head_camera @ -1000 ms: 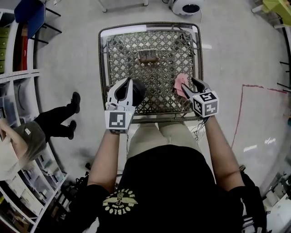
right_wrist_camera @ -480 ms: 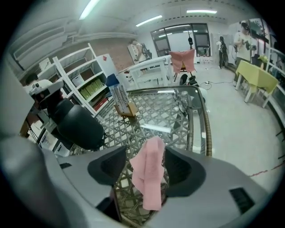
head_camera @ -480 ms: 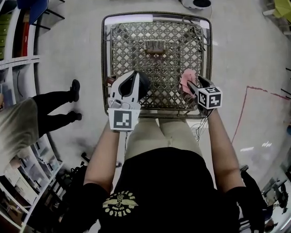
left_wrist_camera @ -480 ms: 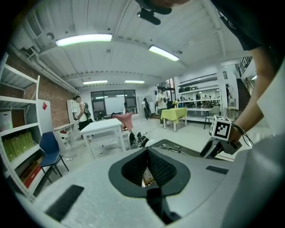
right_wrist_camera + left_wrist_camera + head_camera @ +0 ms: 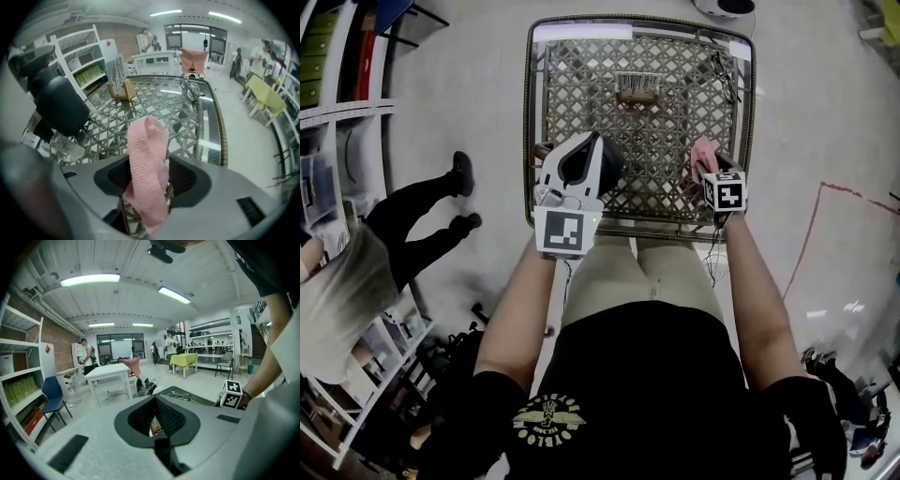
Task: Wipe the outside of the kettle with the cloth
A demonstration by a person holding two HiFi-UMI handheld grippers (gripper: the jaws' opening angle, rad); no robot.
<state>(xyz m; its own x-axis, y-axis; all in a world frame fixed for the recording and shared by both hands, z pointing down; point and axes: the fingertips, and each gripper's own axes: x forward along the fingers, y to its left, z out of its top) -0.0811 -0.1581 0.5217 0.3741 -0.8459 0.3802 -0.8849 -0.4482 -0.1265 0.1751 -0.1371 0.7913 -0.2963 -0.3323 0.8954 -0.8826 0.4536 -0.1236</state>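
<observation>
A black kettle [image 5: 607, 159] [image 5: 61, 105] is over the left part of the lattice table [image 5: 581, 37]. My left gripper [image 5: 581, 148] [image 5: 157, 420] is right against it, jaws closed to a slit. It seems shut on the kettle, though the contact itself is hidden. A pink cloth [image 5: 703, 152] [image 5: 147, 140] stands in a loose fold near the table's front right edge. My right gripper [image 5: 706, 169] [image 5: 149, 164] tilts steeply down over it. Its jaws stand wide, with the cloth between them and not pinched.
A small wooden holder [image 5: 637, 87] [image 5: 121, 89] stands at the back of the table. A pair of glasses [image 5: 729, 75] [image 5: 190, 91] lies at the back right. A person [image 5: 412, 225] stands by white shelves [image 5: 337, 141] on the left.
My right gripper has sunk toward the table with the cloth, and its jaws have spread. The left gripper and kettle have stayed where they were.
</observation>
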